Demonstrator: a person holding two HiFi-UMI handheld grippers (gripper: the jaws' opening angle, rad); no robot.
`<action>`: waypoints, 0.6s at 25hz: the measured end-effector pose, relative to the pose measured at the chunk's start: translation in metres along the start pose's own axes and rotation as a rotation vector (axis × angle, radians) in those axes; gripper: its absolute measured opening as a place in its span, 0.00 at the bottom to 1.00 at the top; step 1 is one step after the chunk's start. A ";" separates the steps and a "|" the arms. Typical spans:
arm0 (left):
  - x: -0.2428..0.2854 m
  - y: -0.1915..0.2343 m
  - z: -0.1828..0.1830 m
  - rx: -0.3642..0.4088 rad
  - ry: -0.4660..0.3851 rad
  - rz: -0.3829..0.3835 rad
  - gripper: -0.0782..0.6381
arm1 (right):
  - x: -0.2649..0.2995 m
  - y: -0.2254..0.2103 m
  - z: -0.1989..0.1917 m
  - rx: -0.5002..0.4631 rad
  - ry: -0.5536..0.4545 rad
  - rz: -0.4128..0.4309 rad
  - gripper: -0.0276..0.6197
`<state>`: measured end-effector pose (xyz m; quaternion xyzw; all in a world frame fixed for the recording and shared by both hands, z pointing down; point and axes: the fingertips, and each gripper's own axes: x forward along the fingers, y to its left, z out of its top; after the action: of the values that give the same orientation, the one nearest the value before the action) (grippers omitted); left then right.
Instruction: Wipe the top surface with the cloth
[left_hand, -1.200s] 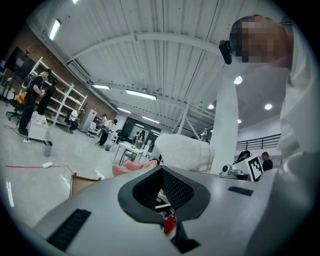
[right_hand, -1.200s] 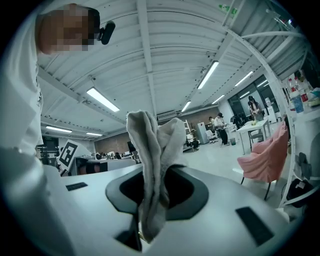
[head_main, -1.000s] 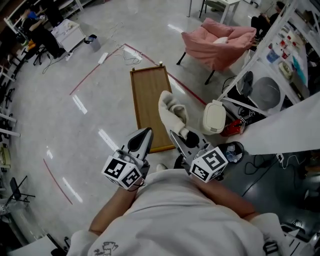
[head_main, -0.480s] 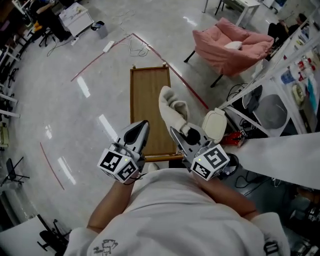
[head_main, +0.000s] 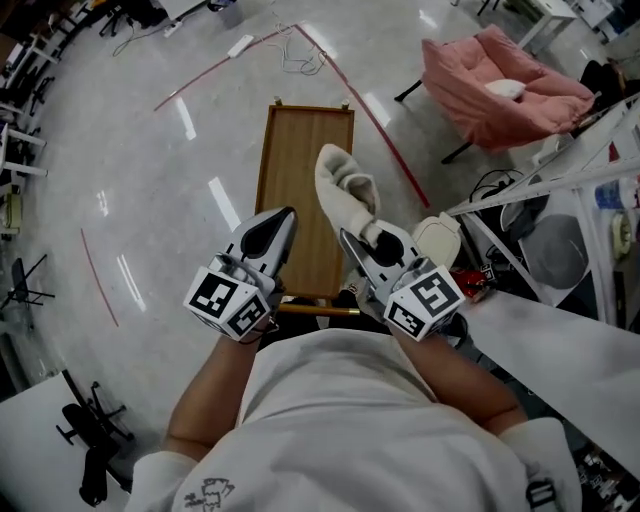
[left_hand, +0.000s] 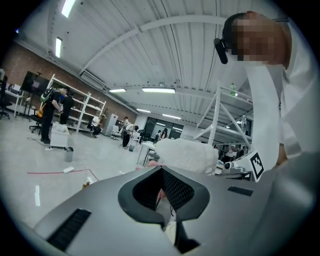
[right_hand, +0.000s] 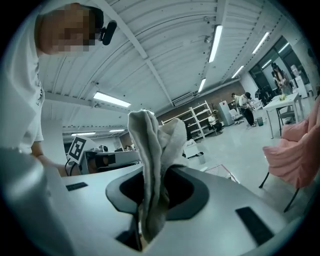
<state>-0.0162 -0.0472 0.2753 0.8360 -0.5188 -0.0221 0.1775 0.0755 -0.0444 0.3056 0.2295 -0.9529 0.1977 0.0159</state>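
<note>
Left claw (head_main: 280, 222) hovers above the near left side of a long wooden table (head_main: 295, 160), which stands on a glossy floor. Its jaws are pressed together with nothing between them. Just to its right, the right claw (head_main: 358, 240) is closed tight on the lower end of a pale cloth (head_main: 343, 185). The cloth stands up out of the jaws in a bunched, folded wad, and both claws point up and away from the person. From overhead the cloth overlaps the table's right edge, but it appears to be held up in the air and not pressed on the wood. Further right sits a pink chair (head_main: 500, 90).

Wiping does not look to be under way. The cloth is gripped and ready, and the whole top seems left to wipe.
</note>
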 end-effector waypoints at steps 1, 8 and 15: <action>0.003 0.007 -0.003 0.000 0.004 0.007 0.12 | 0.005 -0.005 -0.002 -0.006 0.011 0.006 0.17; 0.021 0.041 -0.025 -0.010 0.032 0.009 0.12 | 0.037 -0.036 -0.015 -0.098 0.103 0.025 0.17; 0.039 0.079 -0.034 -0.038 0.064 0.012 0.12 | 0.082 -0.086 -0.031 -0.151 0.205 0.054 0.17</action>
<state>-0.0593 -0.1035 0.3378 0.8297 -0.5172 -0.0044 0.2101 0.0383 -0.1379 0.3761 0.1806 -0.9642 0.1484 0.1251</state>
